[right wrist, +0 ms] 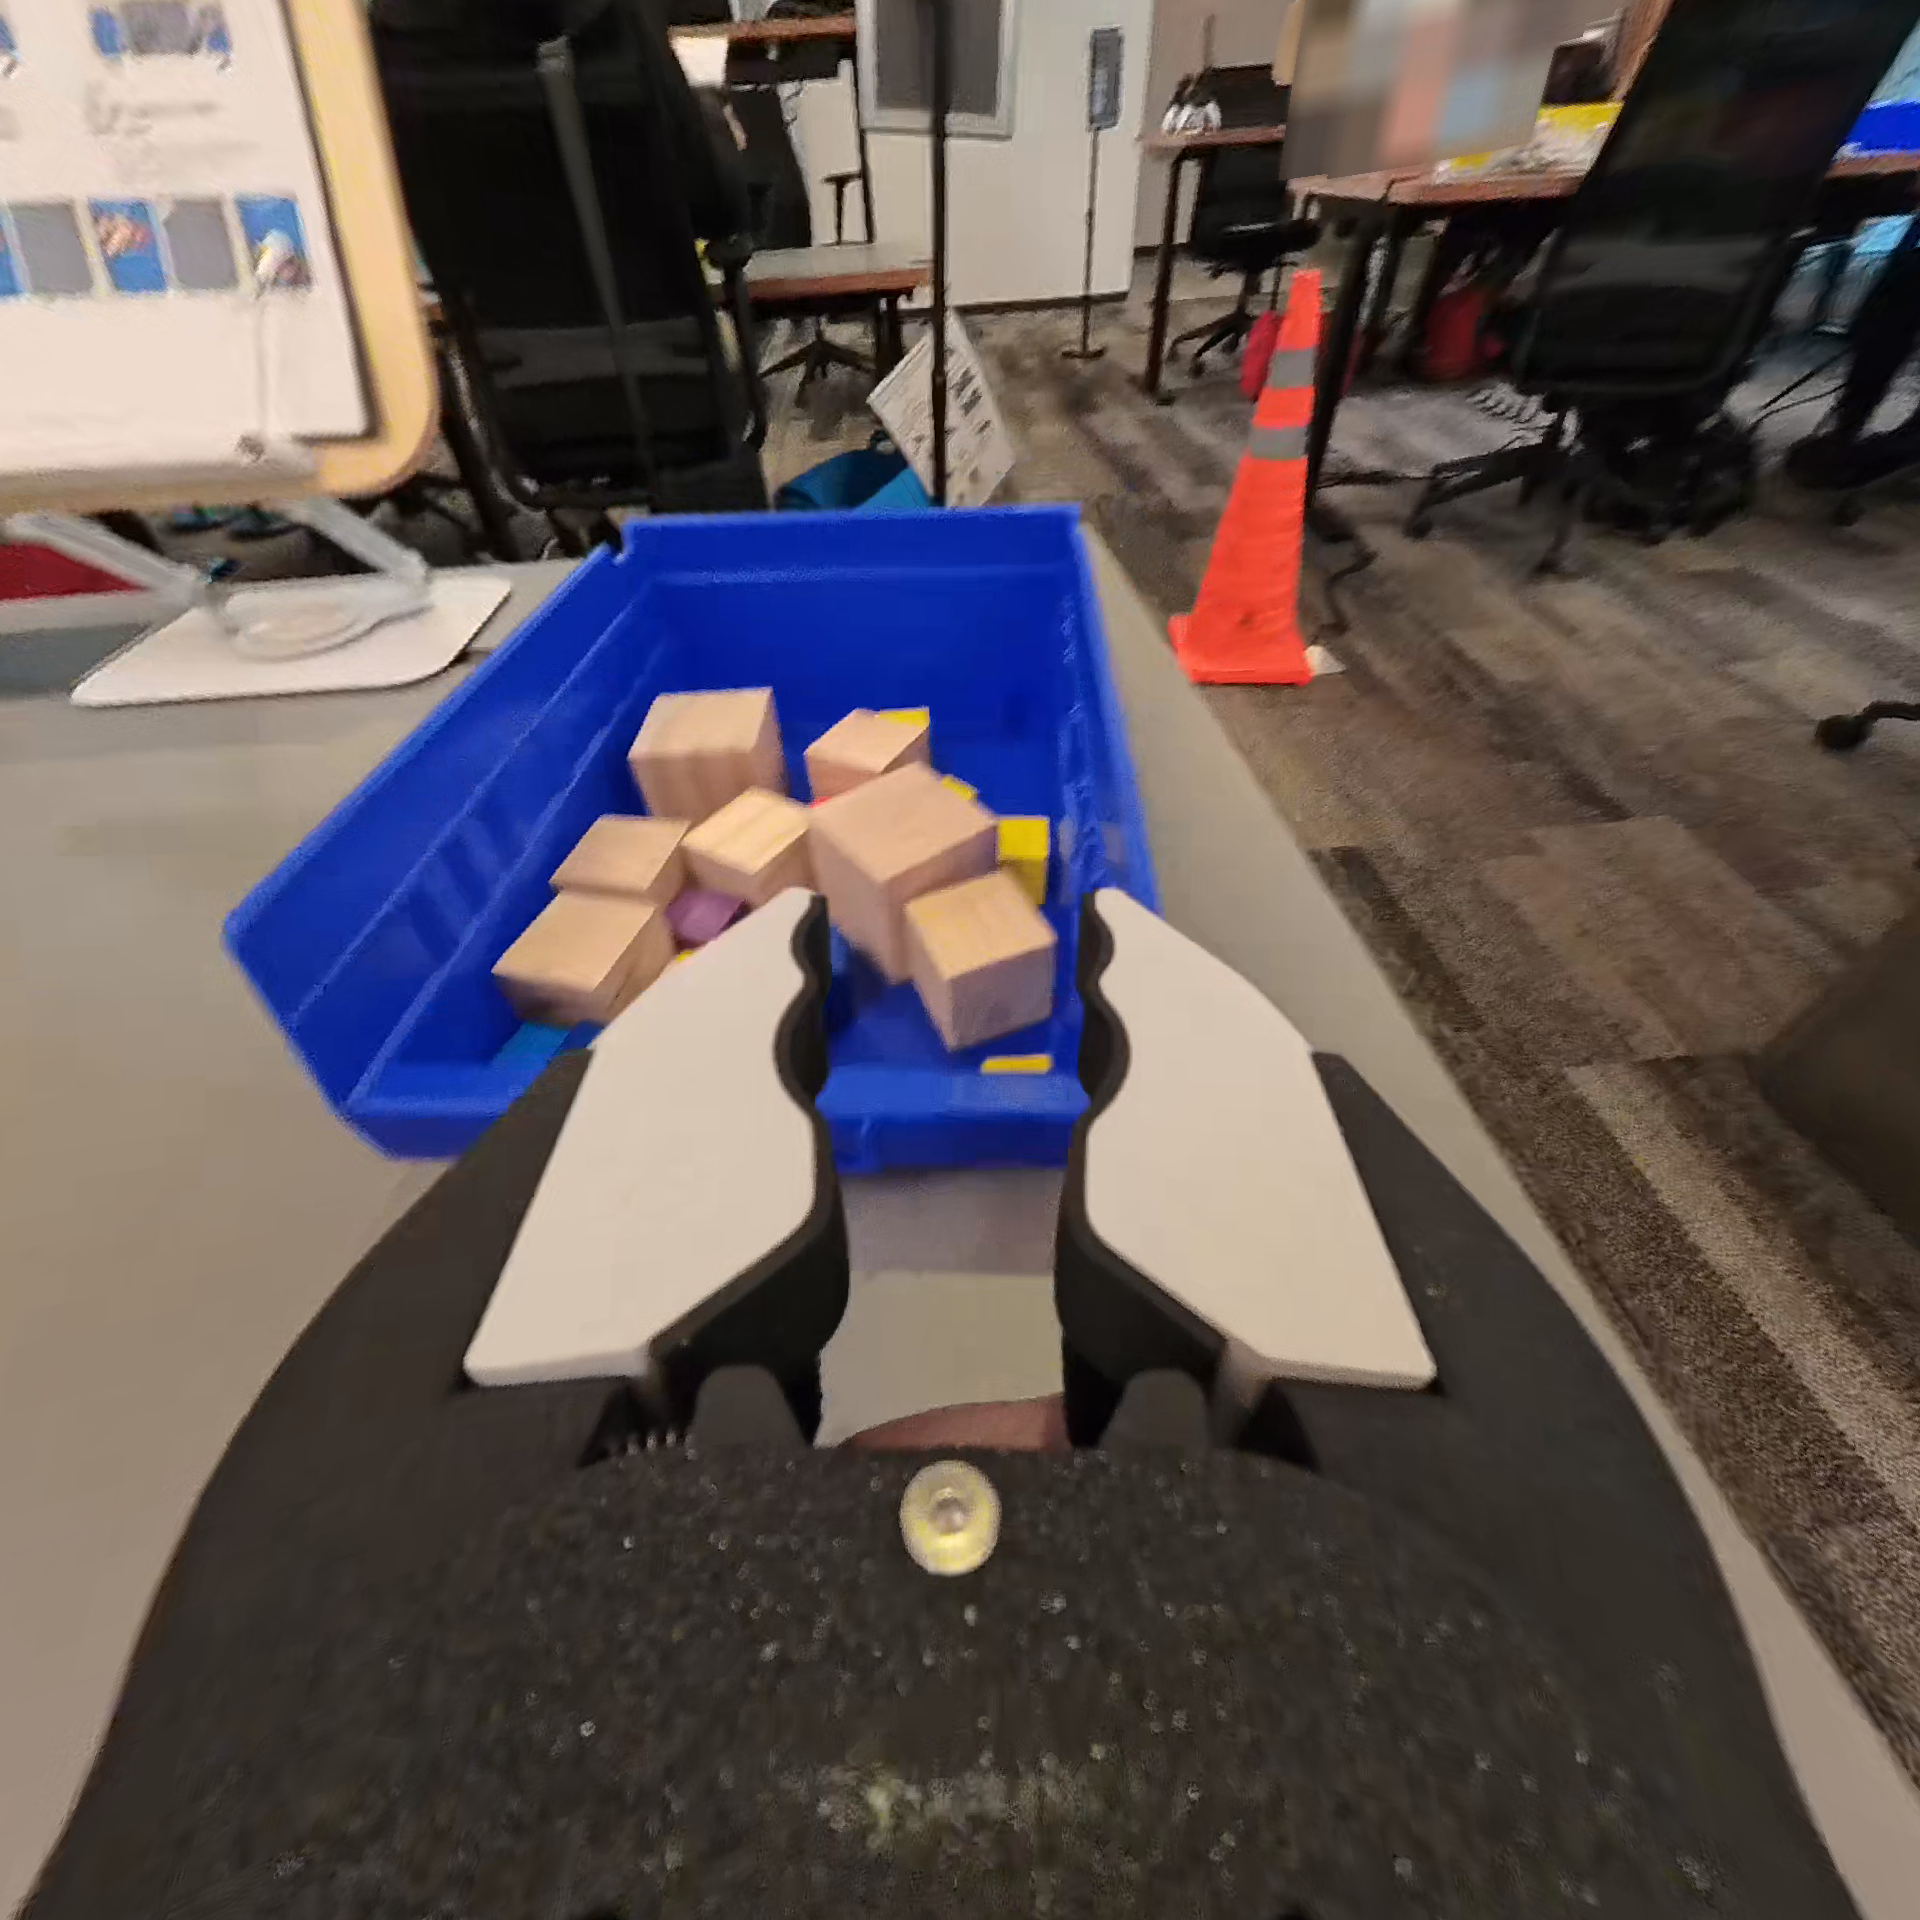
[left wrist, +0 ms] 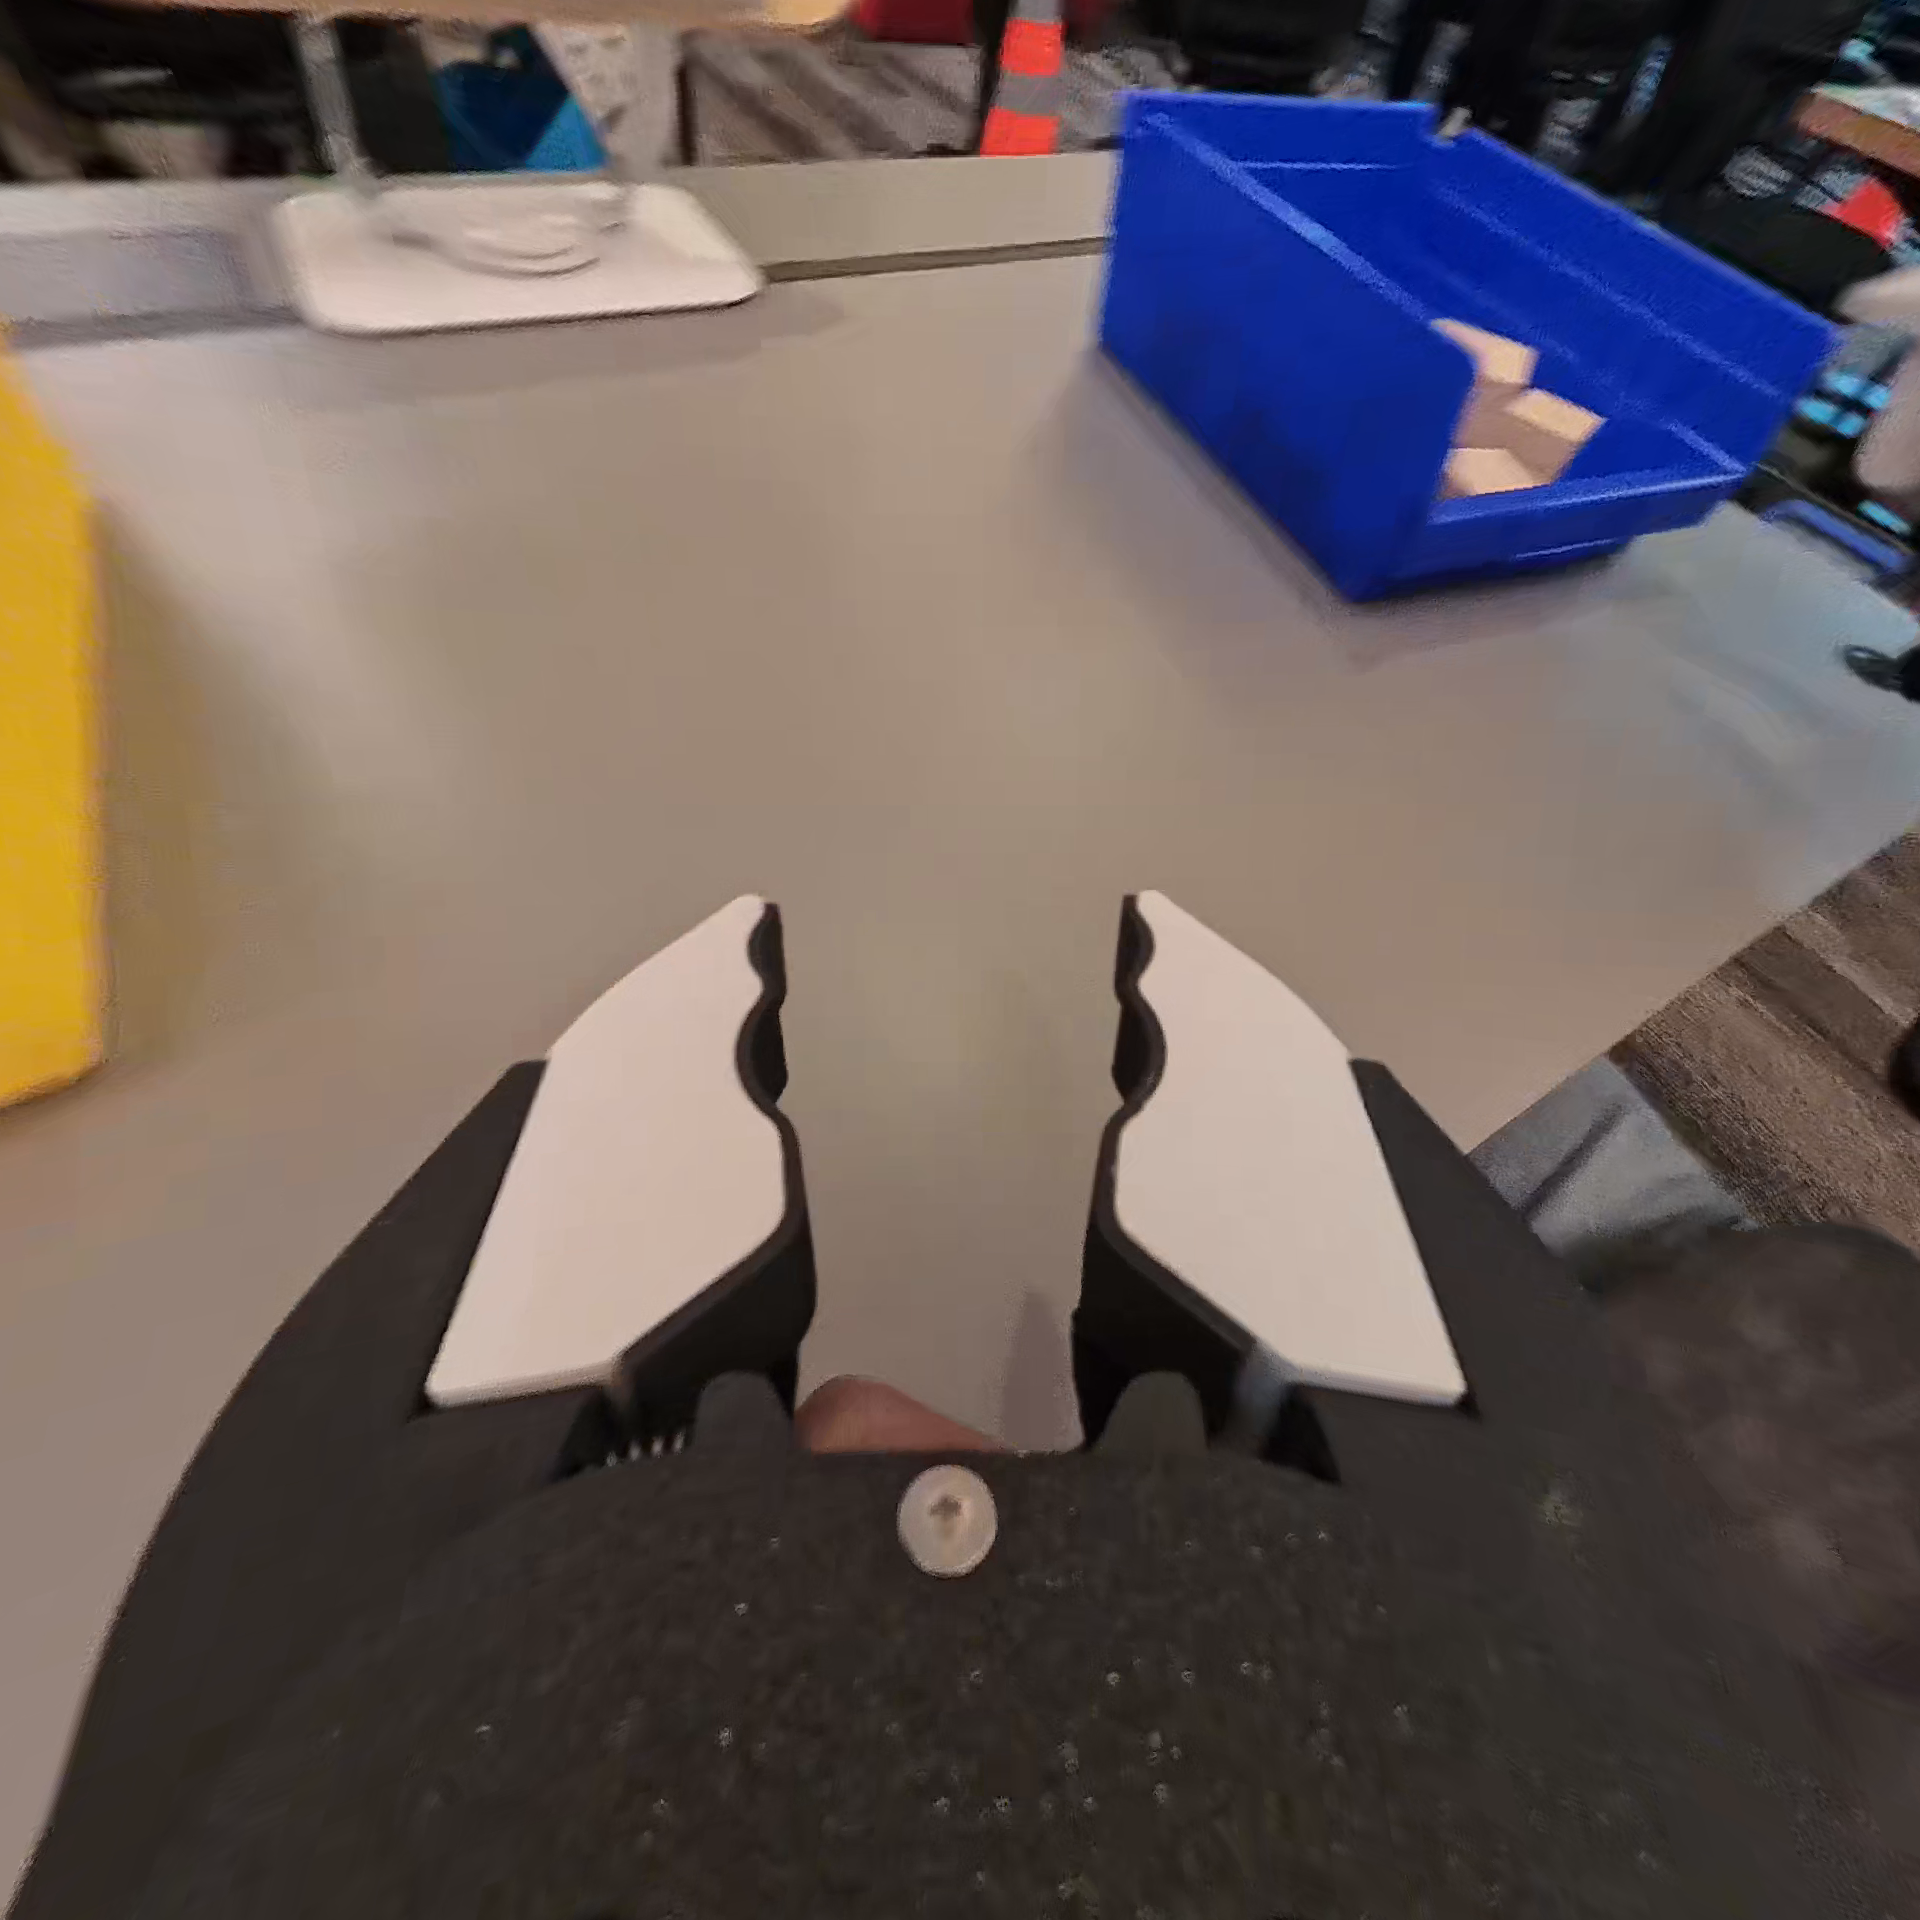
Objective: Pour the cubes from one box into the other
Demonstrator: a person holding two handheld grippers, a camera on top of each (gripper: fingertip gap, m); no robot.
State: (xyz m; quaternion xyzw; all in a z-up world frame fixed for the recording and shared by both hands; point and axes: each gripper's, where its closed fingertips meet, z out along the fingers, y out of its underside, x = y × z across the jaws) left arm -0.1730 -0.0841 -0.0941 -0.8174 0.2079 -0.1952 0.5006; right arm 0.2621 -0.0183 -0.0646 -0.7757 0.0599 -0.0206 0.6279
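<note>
A blue box (right wrist: 416, 894) sits on the grey table near its right edge and holds several wooden cubes (right wrist: 894, 862) with a few small yellow, purple and blue pieces among them. My right gripper (right wrist: 951, 909) is open and empty, its tips over the box's near wall. In the left wrist view the same blue box (left wrist: 1278, 416) stands at the far right with cubes (left wrist: 1507, 416) showing through its cut-out front. A yellow box (left wrist: 42, 727) is at the left edge, mostly out of frame. My left gripper (left wrist: 948, 909) is open and empty above bare table.
A white monitor base (left wrist: 509, 255) stands at the table's back left, and shows in the right wrist view (right wrist: 291, 644) too. The table's right edge (right wrist: 1351, 935) runs close beside the blue box. An orange cone (right wrist: 1262, 520), chairs and desks stand on the carpet beyond.
</note>
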